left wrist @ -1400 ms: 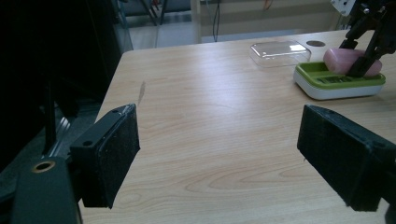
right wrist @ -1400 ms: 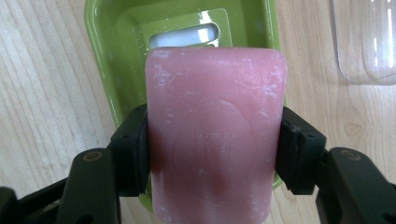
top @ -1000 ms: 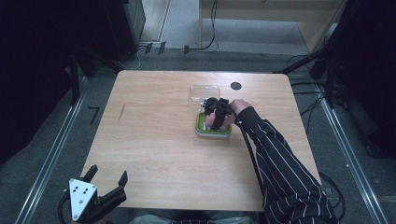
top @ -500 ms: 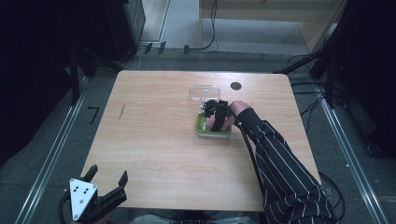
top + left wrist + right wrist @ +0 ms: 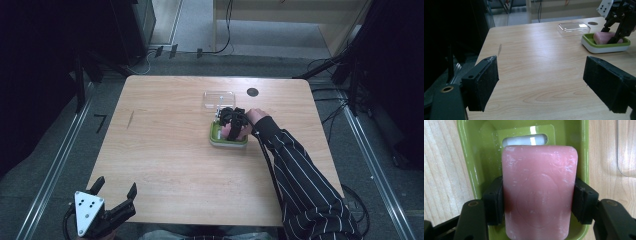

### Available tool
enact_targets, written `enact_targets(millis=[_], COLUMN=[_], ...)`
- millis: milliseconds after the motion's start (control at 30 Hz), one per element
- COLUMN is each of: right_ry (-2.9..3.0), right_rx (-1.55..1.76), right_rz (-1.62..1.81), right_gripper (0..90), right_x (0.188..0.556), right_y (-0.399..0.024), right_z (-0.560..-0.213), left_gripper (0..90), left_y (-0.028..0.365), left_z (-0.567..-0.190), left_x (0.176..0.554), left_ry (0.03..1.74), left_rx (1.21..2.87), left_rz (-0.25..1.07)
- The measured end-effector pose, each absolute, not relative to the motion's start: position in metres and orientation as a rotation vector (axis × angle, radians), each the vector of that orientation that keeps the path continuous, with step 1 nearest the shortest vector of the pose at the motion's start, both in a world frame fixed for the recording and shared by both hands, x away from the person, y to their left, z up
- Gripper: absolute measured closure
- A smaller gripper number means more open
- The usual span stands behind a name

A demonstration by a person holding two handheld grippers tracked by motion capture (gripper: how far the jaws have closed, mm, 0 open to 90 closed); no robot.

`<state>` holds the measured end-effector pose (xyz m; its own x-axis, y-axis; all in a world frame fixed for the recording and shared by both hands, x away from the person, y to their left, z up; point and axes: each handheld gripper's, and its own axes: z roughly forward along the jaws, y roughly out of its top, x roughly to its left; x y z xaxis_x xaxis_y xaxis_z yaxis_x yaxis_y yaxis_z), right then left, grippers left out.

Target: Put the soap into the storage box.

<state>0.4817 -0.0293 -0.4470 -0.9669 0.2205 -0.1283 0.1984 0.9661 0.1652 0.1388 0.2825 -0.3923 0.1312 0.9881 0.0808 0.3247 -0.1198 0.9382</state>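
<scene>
One pink soap bar [image 5: 539,192] sits clamped in the right gripper [image 5: 537,202] inside the green dish [image 5: 471,157]; clear lid [image 5: 219,99] at twelve o'clock awaits; left gripper [image 5: 541,82] idle, jaws apart.

Waxy pink soap bar [image 5: 539,192] in glossy green plastic dish [image 5: 471,157] on matt wooden table [image 5: 165,150].

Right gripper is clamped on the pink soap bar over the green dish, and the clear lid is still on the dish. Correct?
Not quite. The right gripper is clamped on the pink soap bar over the green dish, but the clear lid is off, lying on the table just beyond the dish. The high view shows it.
</scene>
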Motion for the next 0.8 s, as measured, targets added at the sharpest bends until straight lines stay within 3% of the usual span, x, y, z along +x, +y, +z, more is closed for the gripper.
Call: enact_targets(millis=[433, 633, 800], right_ry=[2.978, 2.963, 2.974], right_rx=[0.327, 0.386, 0.474], right_rz=[0.278, 0.306, 0.285], right_gripper=[36.1, 30.5, 20.3], right_x=[0.484, 0.484, 0.482], right_y=[-0.034, -0.038, -0.04], right_z=[-0.445, -0.434, -0.43], left_gripper=[13.3, 13.3, 13.4], left_y=[0.282, 0.282, 0.282], left_z=[-0.392, -0.392, -0.392], left_x=[0.14, 0.14, 0.141], left_ry=[1.311, 1.309, 1.307], left_rx=[1.583, 1.586, 1.588], left_rz=[1.016, 1.015, 1.013])
